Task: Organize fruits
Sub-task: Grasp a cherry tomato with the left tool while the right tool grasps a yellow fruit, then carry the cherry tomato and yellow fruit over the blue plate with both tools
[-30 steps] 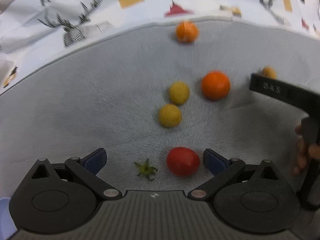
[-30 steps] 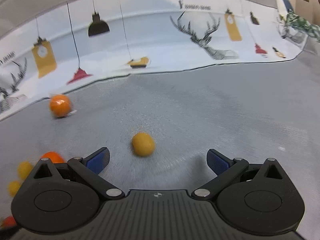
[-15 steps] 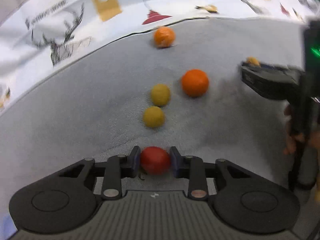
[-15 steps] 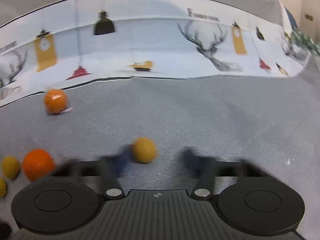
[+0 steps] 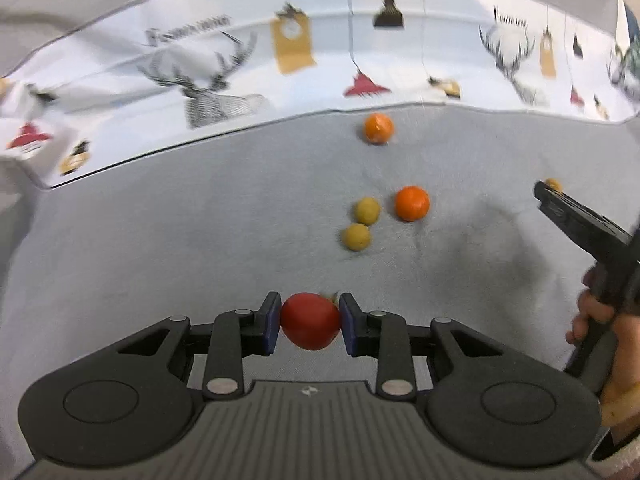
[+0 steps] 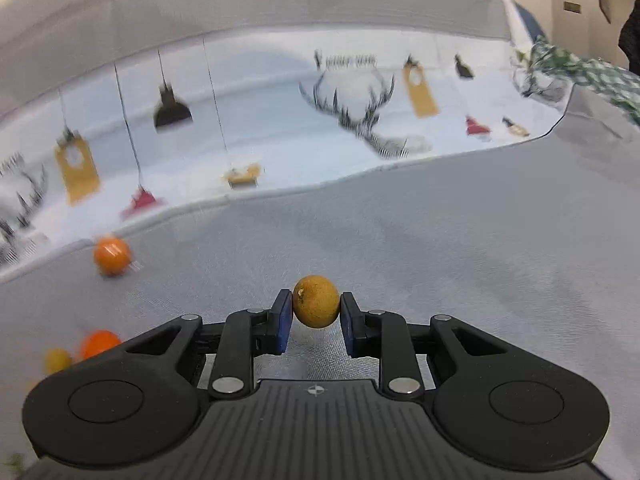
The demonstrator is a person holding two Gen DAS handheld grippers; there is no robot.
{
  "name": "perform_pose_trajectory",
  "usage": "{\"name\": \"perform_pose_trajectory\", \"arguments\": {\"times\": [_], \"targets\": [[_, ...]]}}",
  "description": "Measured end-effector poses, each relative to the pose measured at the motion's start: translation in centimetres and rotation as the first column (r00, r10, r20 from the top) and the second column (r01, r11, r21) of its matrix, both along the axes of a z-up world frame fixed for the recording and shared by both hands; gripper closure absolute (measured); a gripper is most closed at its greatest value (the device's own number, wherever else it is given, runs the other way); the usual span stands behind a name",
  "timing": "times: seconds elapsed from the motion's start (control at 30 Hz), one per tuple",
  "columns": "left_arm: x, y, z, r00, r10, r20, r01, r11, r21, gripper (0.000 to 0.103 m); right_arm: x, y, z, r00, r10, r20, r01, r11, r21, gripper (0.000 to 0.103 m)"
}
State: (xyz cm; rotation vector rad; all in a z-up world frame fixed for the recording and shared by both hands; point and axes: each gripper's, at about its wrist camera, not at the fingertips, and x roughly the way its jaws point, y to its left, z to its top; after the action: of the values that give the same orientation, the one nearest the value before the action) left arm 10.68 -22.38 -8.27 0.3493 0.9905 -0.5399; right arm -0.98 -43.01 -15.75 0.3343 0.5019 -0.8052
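The left gripper [image 5: 309,322] is clamped on a red tomato [image 5: 310,321], its blue pads [image 5: 273,322] pressed against the fruit's two sides, above the grey cloth [image 5: 160,248]. The right gripper [image 6: 316,312] is closed on a small yellow-brown fruit [image 6: 316,306], pinched between its blue pads [image 6: 284,320].

Taking the bright orange [image 5: 412,203] in the middle of the cloth as landmark: two small yellow fruits lie just to its left, the nearer one [image 5: 367,211] close beside it and the second [image 5: 356,237] a little further toward the left gripper, almost touching the first. A paler orange [image 5: 378,128] sits well beyond the landmark, near the edge of the white printed cloth [image 5: 224,80] with deer and lamp figures. The tomato is held well on the near side of the landmark and to its left, with bare grey cloth between. To the right of the landmark, the right gripper's black body [image 5: 580,228] reaches in from the frame edge, with the person's hand [image 5: 596,316] on its handle; the yellow-brown fruit [image 5: 554,184] peeks out at its tip. Nothing lies between the held tomato and the yellow pair.
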Motion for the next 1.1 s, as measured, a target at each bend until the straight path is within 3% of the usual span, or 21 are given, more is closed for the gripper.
{"name": "perform_pose_trajectory", "arguments": {"times": [0.13,0.27,0.4,0.53,0.63,0.8,0.93,1.1], "targets": [[-2.7,4.3,3.4,0.999,0.033,-0.004,-0.033,0.999,-0.022,0.068,-4.4,5.3,4.1,0.995,0.088,0.045,-0.089,0.996,0.03,0.076],[-6.2,9.3,6.0,0.998,0.061,0.01,-0.061,0.998,-0.002,0.068,-8.3,11.5,6.9,0.97,0.236,0.051,-0.24,0.967,0.091,0.076],[-9.3,14.5,7.6,0.994,0.108,-0.002,-0.108,0.994,0.001,0.068,-11.0,17.5,9.4,0.919,0.388,0.065,-0.393,0.904,0.165,0.076],[-12.0,19.2,8.9,0.986,0.165,0.013,-0.165,0.986,0.009,0.068,-12.9,23.1,11.9,0.846,0.524,0.1,-0.532,0.815,0.232,0.076],[-13.9,22.5,9.6,0.977,0.211,0.031,-0.212,0.977,0.016,0.068,-13.9,27.1,14.0,0.781,0.616,0.101,-0.622,0.756,0.202,0.076],[-17.4,27.0,10.7,0.96,0.266,0.085,-0.267,0.964,-0.005,0.068,-15.5,32.5,16.6,0.691,0.722,0.043,-0.723,0.687,0.074,0.076],[-19.1,29.0,11.8,0.951,0.289,0.112,-0.284,0.957,-0.057,0.068,-16.3,34.6,18.1,0.67,0.742,0.016,-0.742,0.67,0.021,0.076],[-20.6,30.0,13.0,0.946,0.286,0.152,-0.271,0.956,-0.115,0.068,-17.6,36.1,19.1,0.672,0.741,-0.009,-0.741,0.671,-0.018,0.076]]}}
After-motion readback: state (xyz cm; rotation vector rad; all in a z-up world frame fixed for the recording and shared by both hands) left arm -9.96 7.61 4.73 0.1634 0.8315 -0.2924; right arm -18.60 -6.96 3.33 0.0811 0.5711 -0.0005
